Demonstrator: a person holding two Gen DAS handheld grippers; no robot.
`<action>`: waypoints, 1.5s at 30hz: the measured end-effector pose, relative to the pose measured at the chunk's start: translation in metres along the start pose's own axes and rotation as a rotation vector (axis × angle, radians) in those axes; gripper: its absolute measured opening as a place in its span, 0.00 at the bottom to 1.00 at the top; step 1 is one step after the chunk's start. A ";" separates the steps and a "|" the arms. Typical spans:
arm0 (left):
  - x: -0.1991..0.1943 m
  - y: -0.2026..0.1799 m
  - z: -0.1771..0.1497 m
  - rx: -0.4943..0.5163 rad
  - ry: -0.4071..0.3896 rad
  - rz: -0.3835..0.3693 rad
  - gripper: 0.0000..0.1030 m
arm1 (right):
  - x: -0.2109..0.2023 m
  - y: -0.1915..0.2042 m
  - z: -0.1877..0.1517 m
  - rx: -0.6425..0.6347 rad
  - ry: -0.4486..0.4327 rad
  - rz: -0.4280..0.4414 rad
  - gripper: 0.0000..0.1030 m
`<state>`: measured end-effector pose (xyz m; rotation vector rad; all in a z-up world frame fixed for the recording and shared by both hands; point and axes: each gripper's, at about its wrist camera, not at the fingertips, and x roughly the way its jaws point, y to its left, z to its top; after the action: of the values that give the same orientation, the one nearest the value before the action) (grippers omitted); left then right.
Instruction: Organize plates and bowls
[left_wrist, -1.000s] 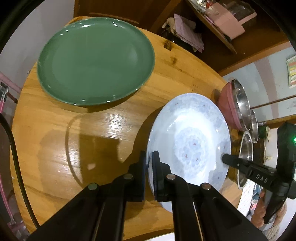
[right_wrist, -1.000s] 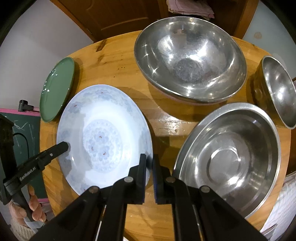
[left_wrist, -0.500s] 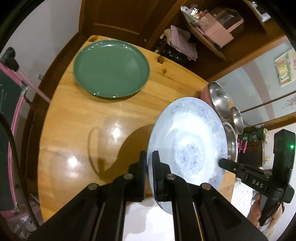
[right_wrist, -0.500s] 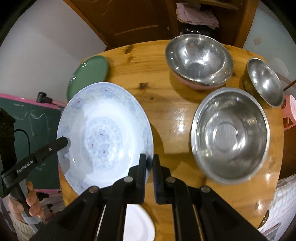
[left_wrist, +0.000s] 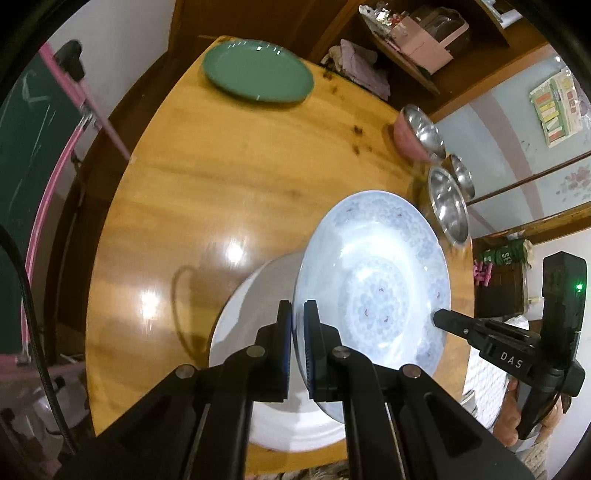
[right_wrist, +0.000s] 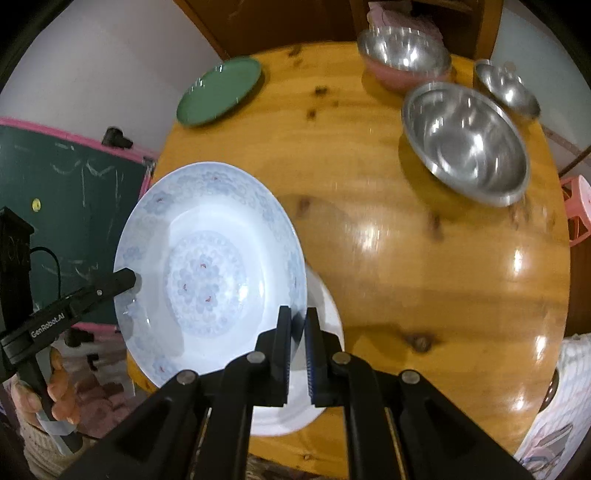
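A pale blue flowered plate (left_wrist: 373, 288) hangs above the round wooden table (left_wrist: 221, 166), held by both grippers at opposite rims. My left gripper (left_wrist: 297, 310) is shut on its left rim and shows in the right wrist view as a black finger (right_wrist: 122, 282). On the right rim my right gripper (right_wrist: 298, 314) is shut, and the left wrist view shows its finger (left_wrist: 454, 323). The same plate (right_wrist: 207, 273) partly hides a plain white plate (left_wrist: 255, 295) lying on the table near the front edge (right_wrist: 327, 310).
A green plate (left_wrist: 258, 70) (right_wrist: 218, 90) lies at the far left of the table. At the far right stand a large steel bowl (right_wrist: 465, 140), a pink-sided steel bowl (right_wrist: 402, 51) and a small steel bowl (right_wrist: 506, 86). A green chalkboard (right_wrist: 74, 192) stands left of the table.
Both grippers have carried the blue plate up and back toward the table's near edge. The green plate and steel bowls now look farther off, and the white plate has come into view beneath.
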<state>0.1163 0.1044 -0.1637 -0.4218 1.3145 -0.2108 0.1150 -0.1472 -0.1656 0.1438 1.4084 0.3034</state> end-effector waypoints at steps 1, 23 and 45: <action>0.002 0.003 -0.008 -0.005 0.002 0.004 0.03 | 0.004 -0.001 -0.007 -0.001 0.004 -0.001 0.06; 0.061 0.037 -0.067 -0.059 0.079 0.035 0.03 | 0.063 0.003 -0.058 -0.023 0.011 -0.058 0.07; 0.030 -0.006 -0.057 0.077 -0.034 0.088 0.58 | 0.050 0.013 -0.061 -0.104 -0.064 -0.143 0.25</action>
<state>0.0691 0.0776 -0.1988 -0.3006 1.2843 -0.1785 0.0603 -0.1254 -0.2197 -0.0320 1.3291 0.2511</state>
